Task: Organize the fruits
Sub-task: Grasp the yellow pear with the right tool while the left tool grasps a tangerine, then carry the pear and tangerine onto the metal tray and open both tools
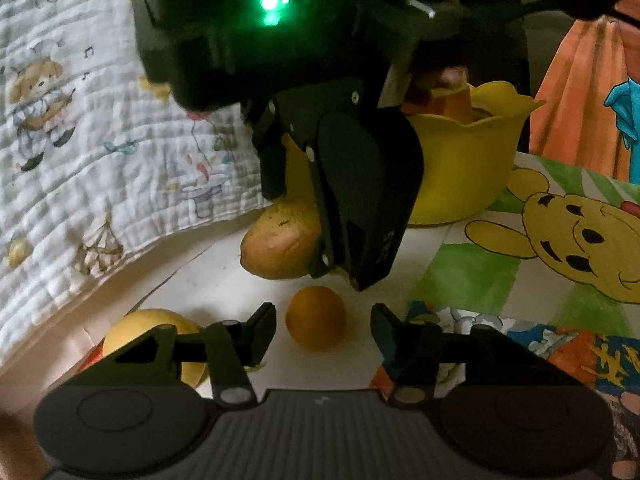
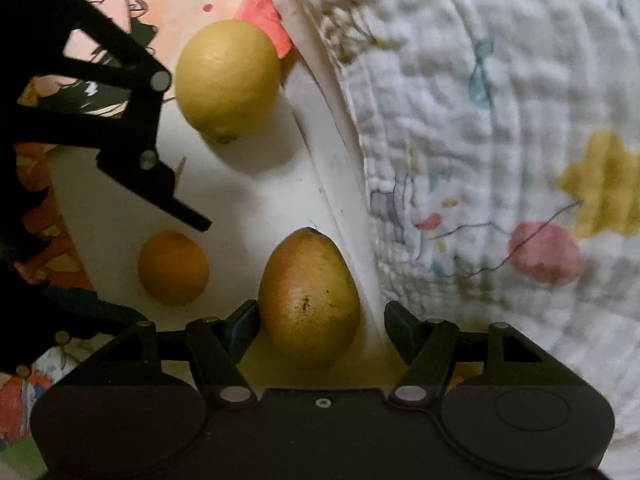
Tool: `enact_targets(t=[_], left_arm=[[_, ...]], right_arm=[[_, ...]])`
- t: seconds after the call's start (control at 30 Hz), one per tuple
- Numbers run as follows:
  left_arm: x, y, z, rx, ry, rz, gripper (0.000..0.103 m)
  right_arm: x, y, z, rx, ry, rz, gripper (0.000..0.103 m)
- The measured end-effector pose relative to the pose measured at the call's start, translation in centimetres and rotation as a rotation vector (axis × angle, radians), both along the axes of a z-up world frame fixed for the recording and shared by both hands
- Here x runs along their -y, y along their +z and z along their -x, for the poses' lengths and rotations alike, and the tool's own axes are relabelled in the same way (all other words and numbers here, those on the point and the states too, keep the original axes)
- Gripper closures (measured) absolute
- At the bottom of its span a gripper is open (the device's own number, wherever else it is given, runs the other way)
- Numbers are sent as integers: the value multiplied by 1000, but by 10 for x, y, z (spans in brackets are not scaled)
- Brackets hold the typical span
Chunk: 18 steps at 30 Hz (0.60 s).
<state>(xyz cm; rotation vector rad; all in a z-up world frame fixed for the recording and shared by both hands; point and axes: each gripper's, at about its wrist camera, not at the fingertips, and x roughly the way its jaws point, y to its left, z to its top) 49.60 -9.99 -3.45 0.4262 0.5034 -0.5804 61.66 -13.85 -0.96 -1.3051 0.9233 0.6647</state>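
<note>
In the left wrist view a small orange (image 1: 316, 318) sits on the white surface just past my left gripper (image 1: 324, 332), whose open fingers do not touch it. The lemon (image 1: 148, 332) lies behind its left finger. Beyond, my right gripper (image 1: 318, 240) straddles a mango (image 1: 276, 240). In the right wrist view the mango (image 2: 310, 300) lies between the fingers of my right gripper (image 2: 322, 330). The left pad touches it and a gap shows at the right one. The orange (image 2: 173, 266) and lemon (image 2: 228, 78) lie to the left, under a finger (image 2: 160, 184) of the left gripper.
A yellow scalloped bowl (image 1: 468, 168) stands behind the right gripper on the cartoon-printed mat (image 1: 580, 240), with something orange inside. A white quilt (image 1: 100, 140) with cartoon prints rises right beside the mango (image 2: 480, 160). An orange cloth (image 1: 580, 92) hangs at the far right.
</note>
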Motion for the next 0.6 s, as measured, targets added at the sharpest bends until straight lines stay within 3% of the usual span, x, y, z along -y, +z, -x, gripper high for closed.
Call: enact_targets(t=[0.2,0.27,0.6], left_arm=[[-3,-1,-11,-53,41,36,65],[-5,-2,-14,-116,12,55,67],[-22,7,-10,-157,67,84,68]], right_arm=[[0,3,-4,21,-7,-41,37],[-3,-1,-2,19,-30,-79,47],[1,-4,-13,55,-83,-106,47]])
